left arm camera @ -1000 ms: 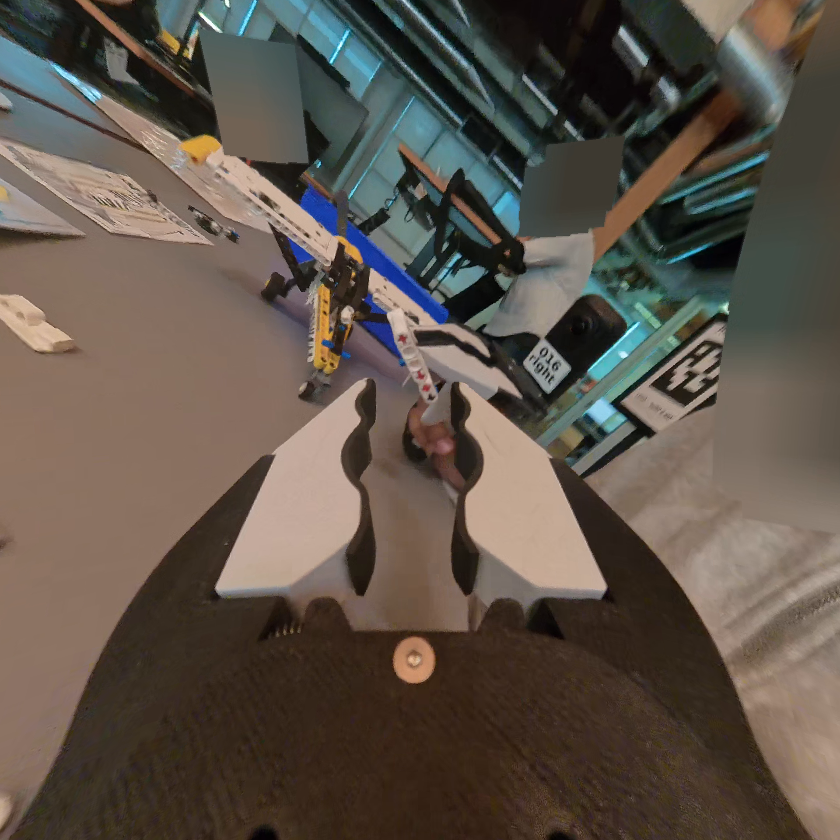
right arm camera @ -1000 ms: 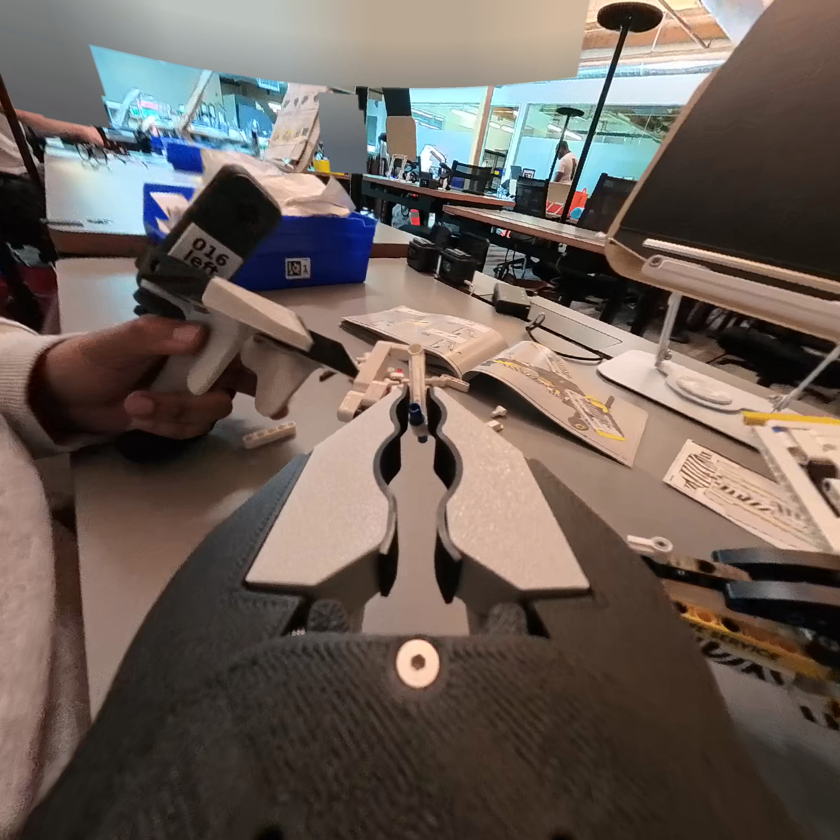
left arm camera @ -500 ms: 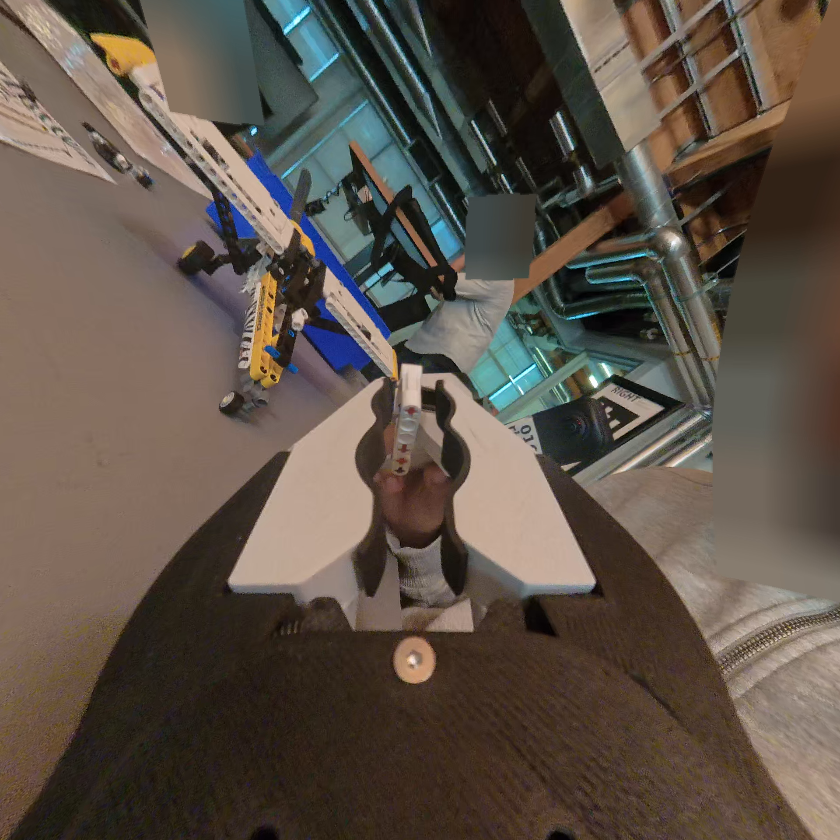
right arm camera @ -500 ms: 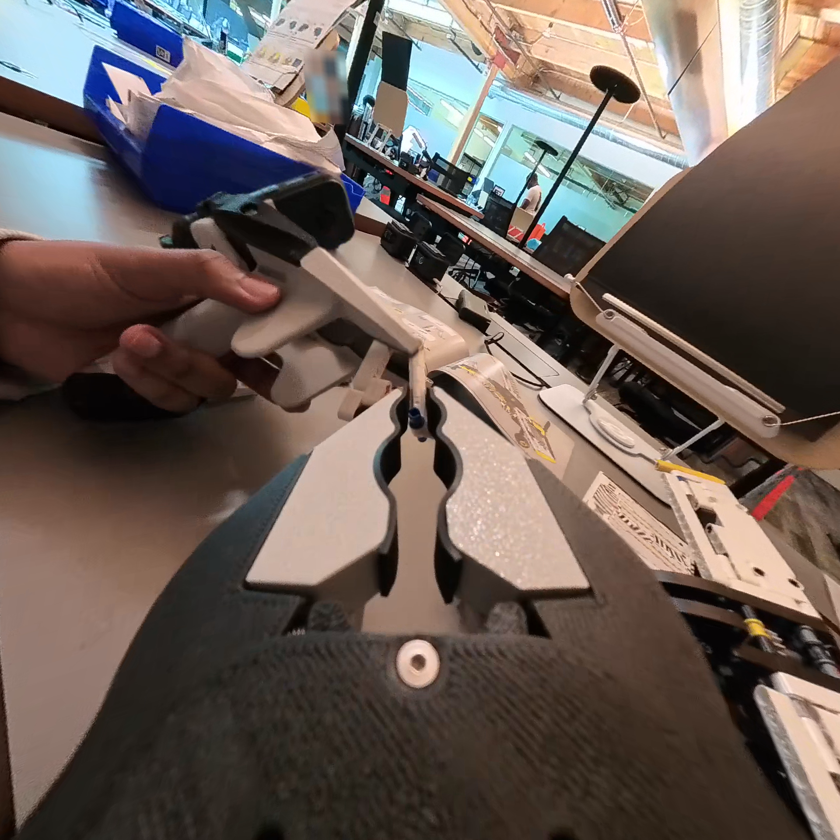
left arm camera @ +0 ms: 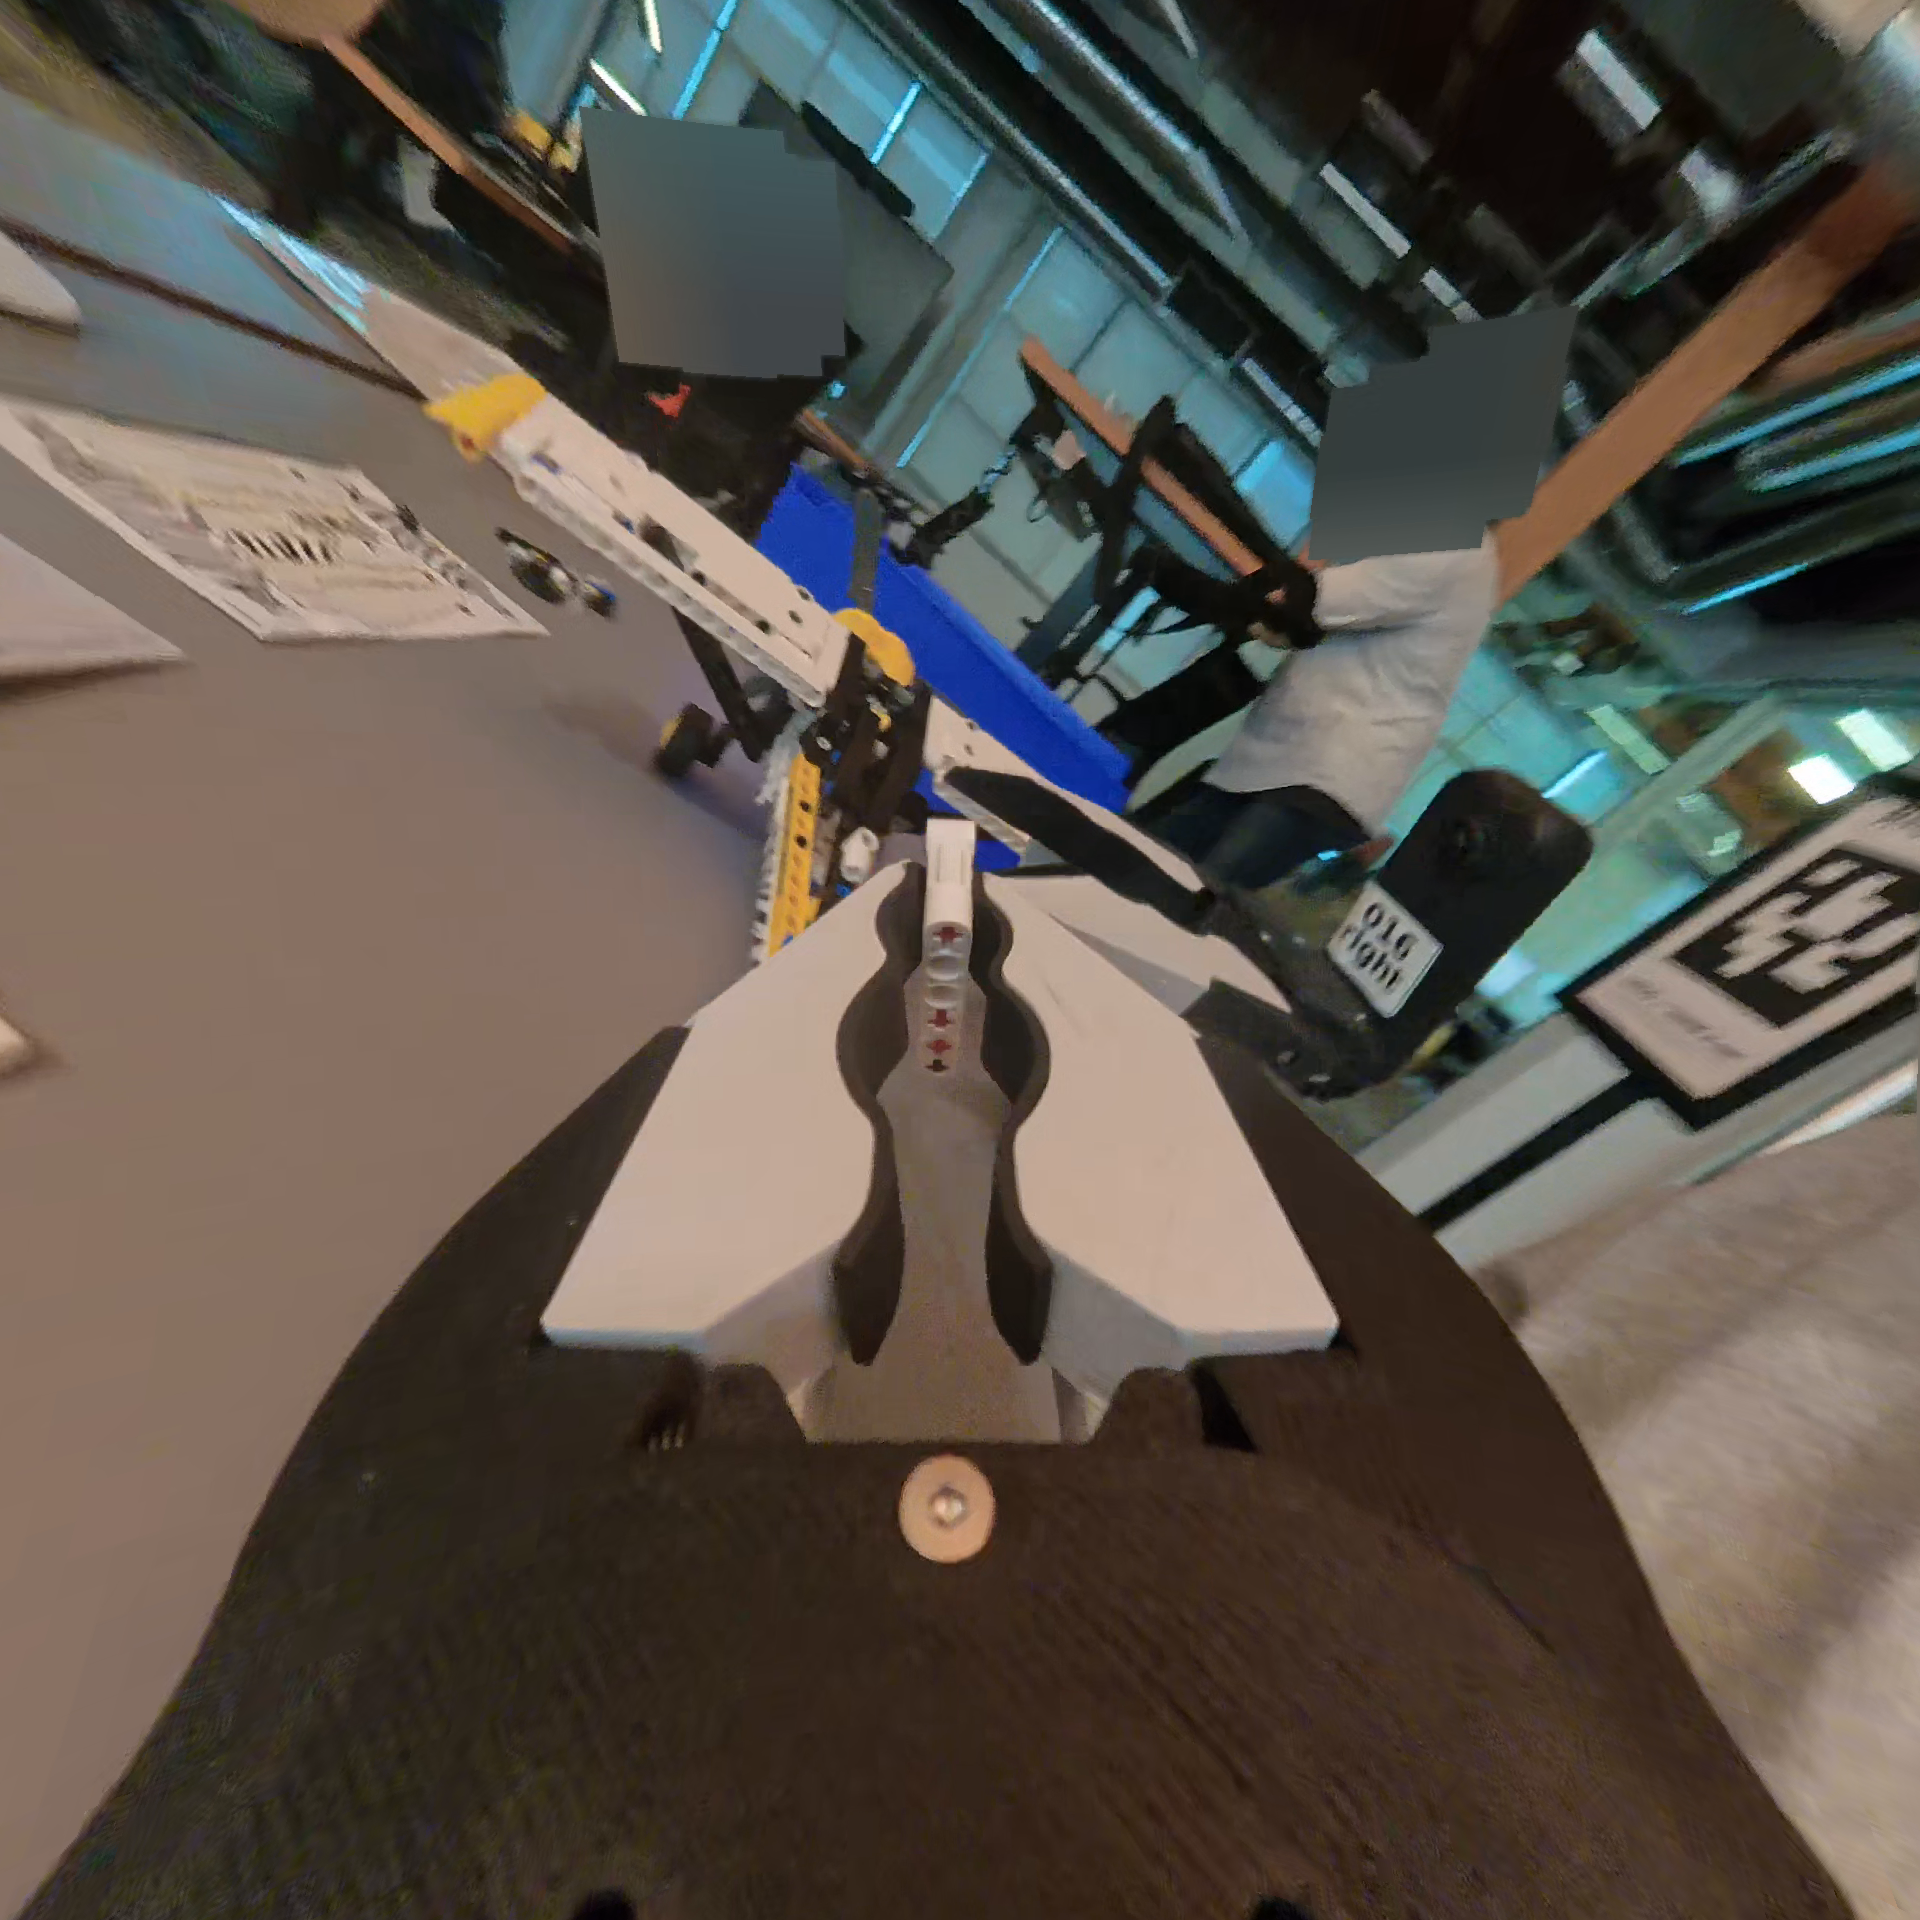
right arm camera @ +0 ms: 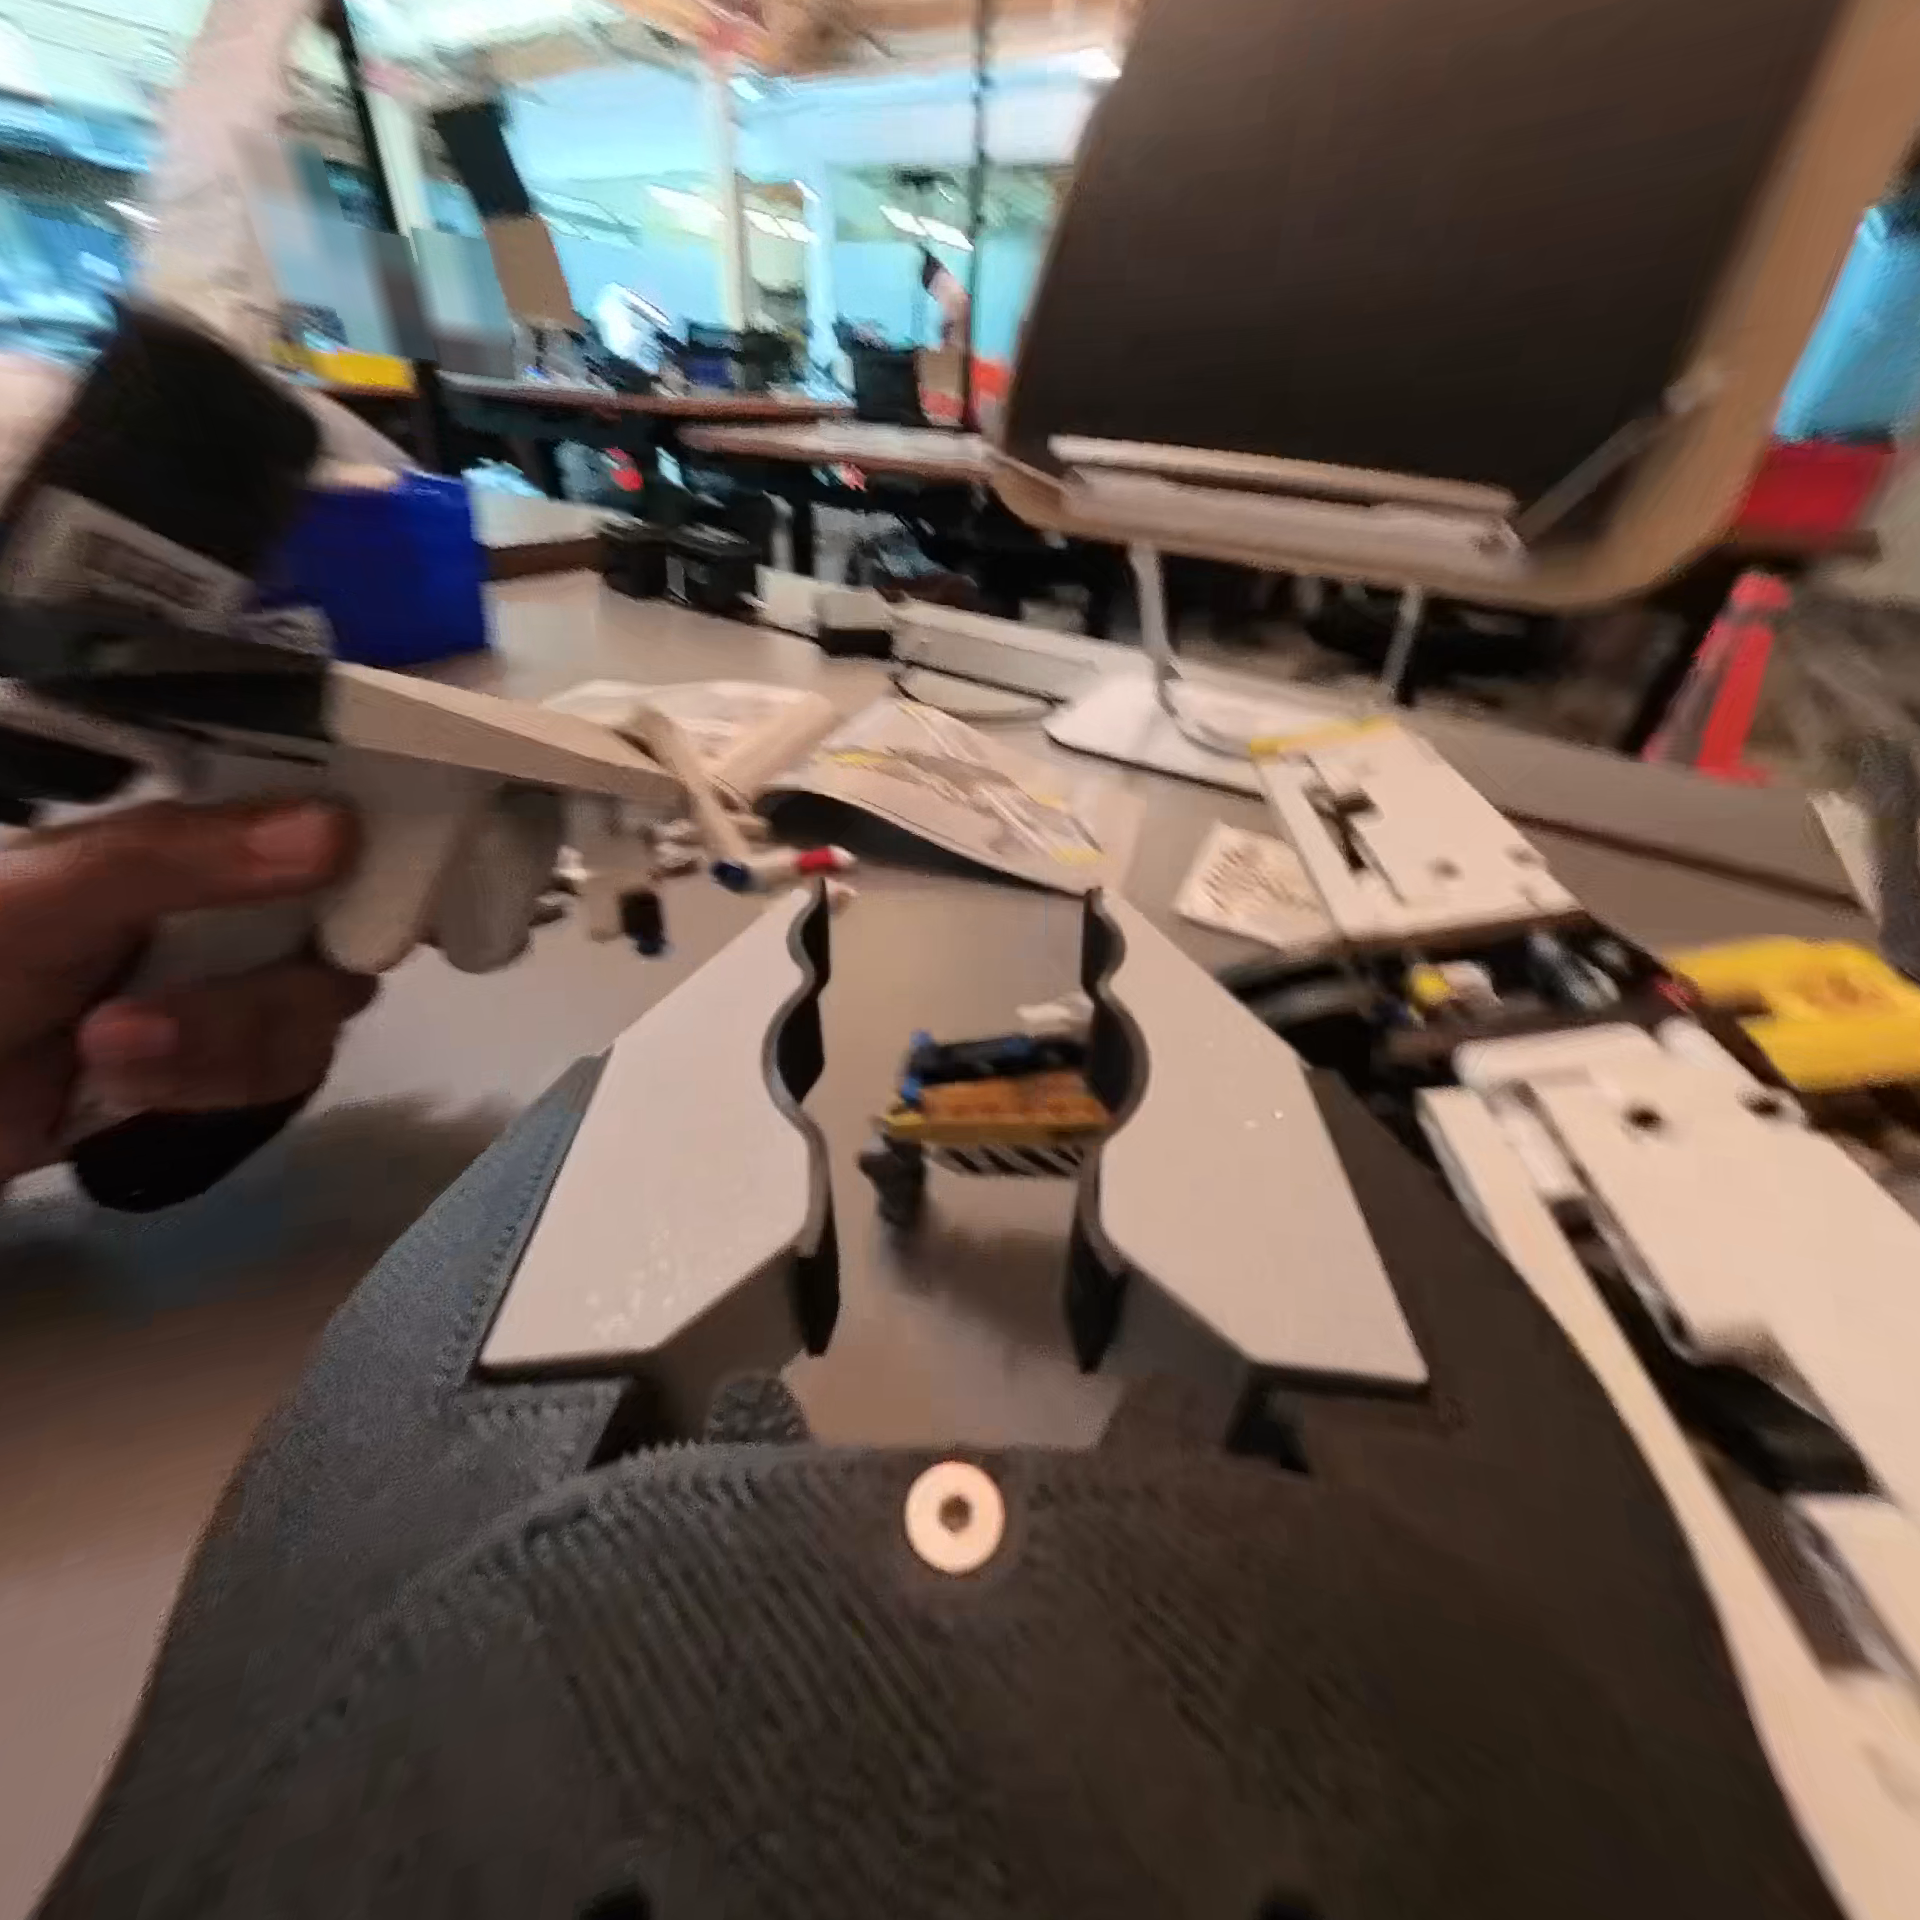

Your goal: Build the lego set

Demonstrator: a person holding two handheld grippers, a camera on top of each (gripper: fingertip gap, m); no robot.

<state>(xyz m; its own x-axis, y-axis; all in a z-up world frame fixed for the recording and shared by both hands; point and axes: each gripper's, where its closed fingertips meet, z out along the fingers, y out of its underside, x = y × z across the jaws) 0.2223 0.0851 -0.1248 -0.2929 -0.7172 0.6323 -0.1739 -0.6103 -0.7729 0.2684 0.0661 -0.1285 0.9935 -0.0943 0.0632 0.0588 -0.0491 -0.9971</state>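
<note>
My left gripper (left arm camera: 948, 904) is shut on a thin white lego beam (left arm camera: 945, 977) with red pins, held upright between the fingertips above the grey table. In the right wrist view it (right arm camera: 665, 784) is at the left in a hand, with the beam (right arm camera: 717, 821) hanging from its tip. My right gripper (right arm camera: 956, 914) is open and empty. It is above the table beside the large white, yellow and black lego model (right arm camera: 1558, 1122). A yellow and blue part of the model (right arm camera: 997, 1107) shows between its fingers. The model (left arm camera: 800, 675) also stands beyond my left gripper.
An open instruction booklet (right arm camera: 935, 800) and small loose pieces (right arm camera: 634, 914) lie behind the grippers. A monitor on a white stand (right arm camera: 1143, 717) is at the back, and a blue bin (right arm camera: 384, 582) at the back left. Printed sheets (left arm camera: 260, 540) lie on the table (left arm camera: 260, 935).
The white beam passed from my right gripper to my left. My left gripper closed on it. My right gripper opened, let go and swung right toward the model.
</note>
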